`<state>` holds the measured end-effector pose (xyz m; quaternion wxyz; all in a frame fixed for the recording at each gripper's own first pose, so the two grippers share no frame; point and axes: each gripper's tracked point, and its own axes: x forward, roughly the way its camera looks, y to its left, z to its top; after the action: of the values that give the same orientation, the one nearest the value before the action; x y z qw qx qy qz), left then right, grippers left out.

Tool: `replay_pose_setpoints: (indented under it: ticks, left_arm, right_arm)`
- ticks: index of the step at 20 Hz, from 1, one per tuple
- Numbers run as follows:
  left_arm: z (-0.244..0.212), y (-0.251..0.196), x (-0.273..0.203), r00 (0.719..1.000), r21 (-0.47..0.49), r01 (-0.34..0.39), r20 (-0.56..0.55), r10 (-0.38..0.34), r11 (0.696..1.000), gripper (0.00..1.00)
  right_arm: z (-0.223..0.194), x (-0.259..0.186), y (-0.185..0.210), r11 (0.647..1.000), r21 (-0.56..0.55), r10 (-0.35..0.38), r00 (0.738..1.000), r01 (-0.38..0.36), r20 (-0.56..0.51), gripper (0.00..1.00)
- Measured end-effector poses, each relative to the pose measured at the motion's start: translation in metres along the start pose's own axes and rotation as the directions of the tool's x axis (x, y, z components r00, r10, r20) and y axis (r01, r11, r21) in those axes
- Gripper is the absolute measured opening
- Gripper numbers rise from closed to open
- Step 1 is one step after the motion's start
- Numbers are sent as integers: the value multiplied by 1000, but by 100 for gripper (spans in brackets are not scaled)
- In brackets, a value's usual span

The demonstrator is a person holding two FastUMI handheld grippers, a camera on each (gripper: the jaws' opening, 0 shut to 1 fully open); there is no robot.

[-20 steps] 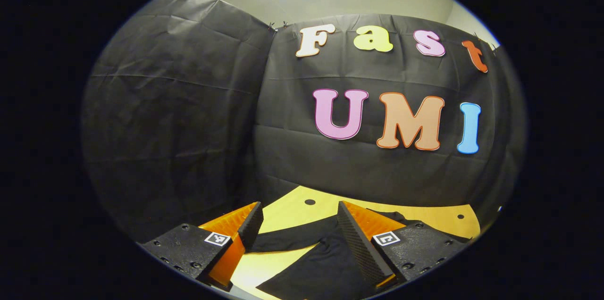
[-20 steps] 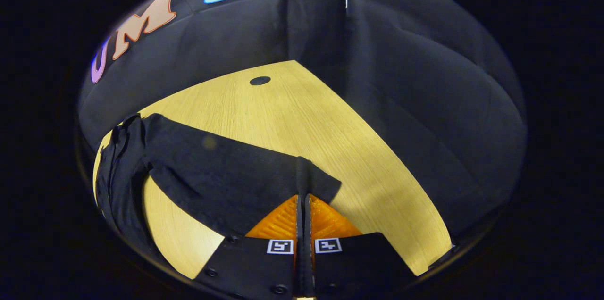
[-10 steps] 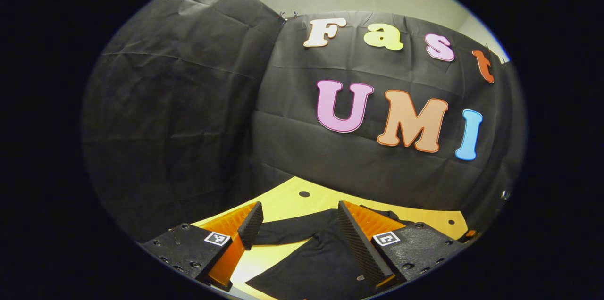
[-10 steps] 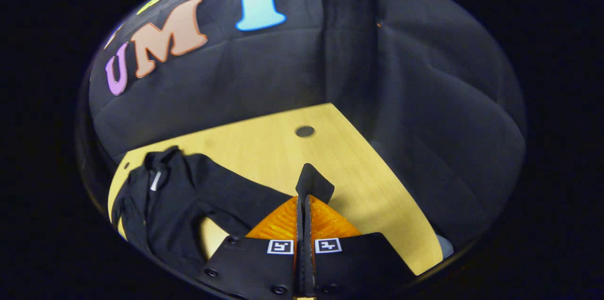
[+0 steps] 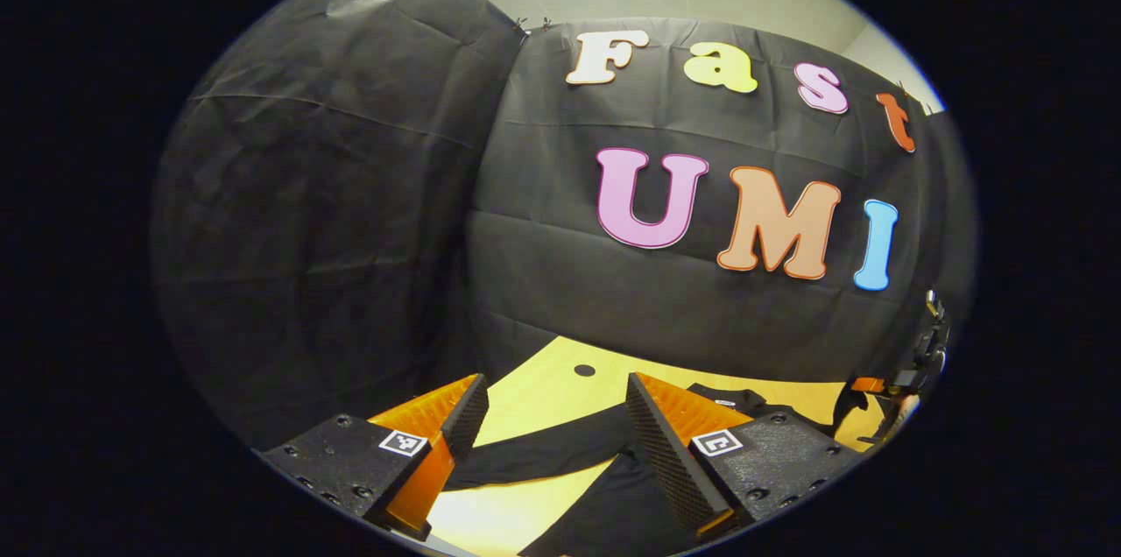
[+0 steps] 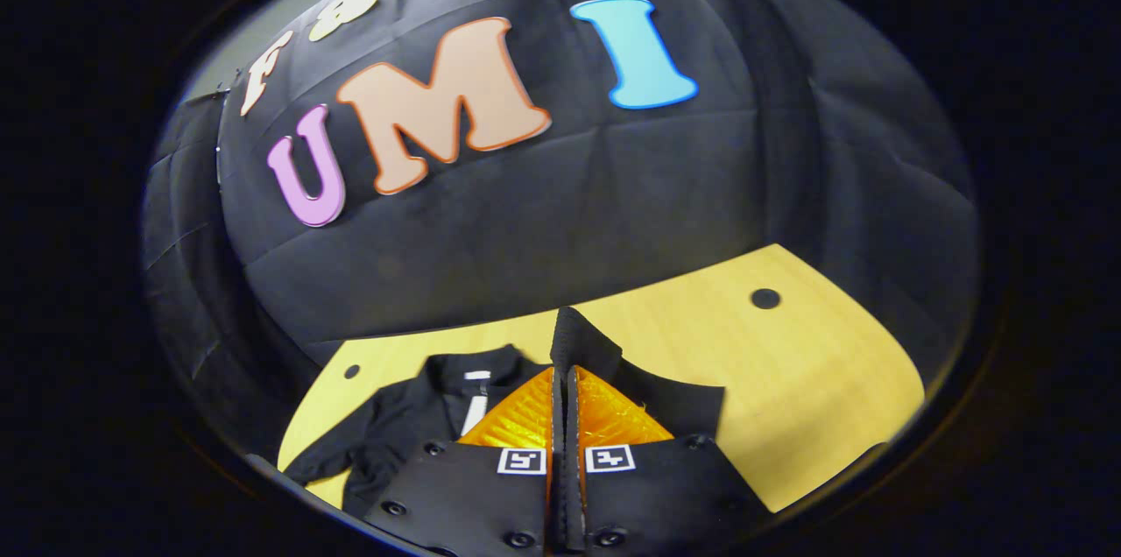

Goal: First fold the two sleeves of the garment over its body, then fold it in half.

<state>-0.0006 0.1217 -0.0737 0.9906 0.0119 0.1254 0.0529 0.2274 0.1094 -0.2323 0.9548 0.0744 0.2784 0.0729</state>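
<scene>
R gripper [image 6: 560, 382] was clamped on the cuff of one sleeve [image 6: 613, 364], raised above the counter [image 6: 814, 382]; the garment [image 6: 394, 426] body lay to its left, so the fold prob. had to swing that way. L gripper [image 5: 552, 417] gaped wide, holding nothing, other sleeve [image 5: 543, 456] lying crosswise betw. its fingers. Garment was black, limp, w/ collar toward the wall.

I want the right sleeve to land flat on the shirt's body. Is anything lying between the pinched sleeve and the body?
Nothing visible does. The right gripper is shut on the sleeve, and past it the garment's body lies on the table with only bare wood and cloth around it. The left gripper is open, over the other sleeve.
</scene>
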Motion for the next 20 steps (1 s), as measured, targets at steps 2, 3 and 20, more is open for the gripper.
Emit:
replay_pose_setpoints:
  ticks: [2, 3, 20]
  left_arm:
    - [-2, 14, 7, 1000, -1, -5, -12, 5, 1000, 93]
    - [-1, 21, 9, 1000, -2, -7, -15, 6, 1000, 93]
    - [-13, 58, 37, 998, 22, 9, -65, -8, 1000, 93]
  right_arm:
    - [1, 5, 44, 998, -36, 44, 999, -43, 14, 2]
    - [3, 10, 66, 996, -56, 64, 998, -63, 19, 2]
    - [-102, 73, 253, 926, 3, 374, 920, -376, -113, 2]
